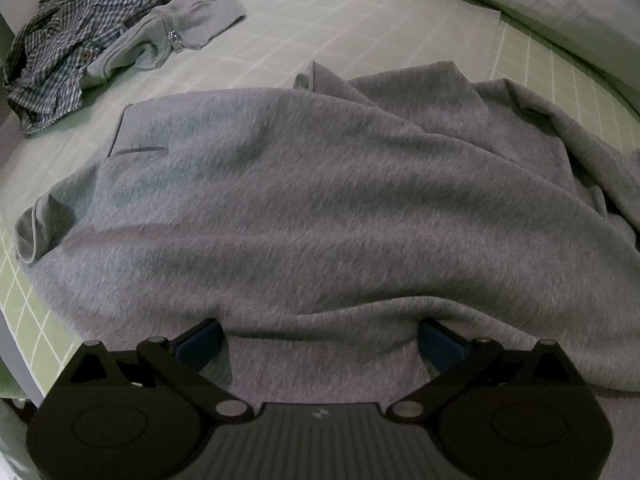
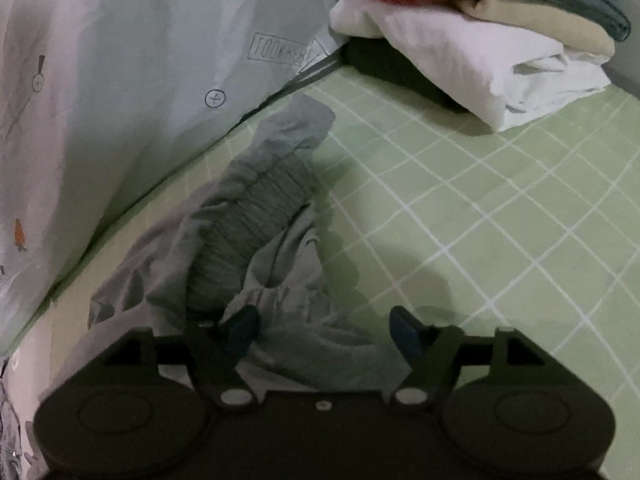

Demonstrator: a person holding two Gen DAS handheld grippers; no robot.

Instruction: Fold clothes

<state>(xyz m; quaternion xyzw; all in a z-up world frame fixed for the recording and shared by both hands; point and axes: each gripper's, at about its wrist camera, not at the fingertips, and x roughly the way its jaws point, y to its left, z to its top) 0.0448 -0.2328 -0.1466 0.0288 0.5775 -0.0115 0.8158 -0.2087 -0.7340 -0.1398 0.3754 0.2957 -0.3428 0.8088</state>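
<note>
the grey sweatshirt on the bed looks soft, thick, floppy; take its hem. left claw spread wide over it; right claw released above the cuff.

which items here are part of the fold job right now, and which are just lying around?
In the job:
- grey sweatshirt, spread on the bed
- left gripper, fingers wide apart over its near edge
- right gripper, fingers open over the sweatshirt's bunched sleeve

Lying about:
- checked shirt
- light grey zip garment
- stack of folded clothes
- green grid bedsheet
- printed duvet
</note>
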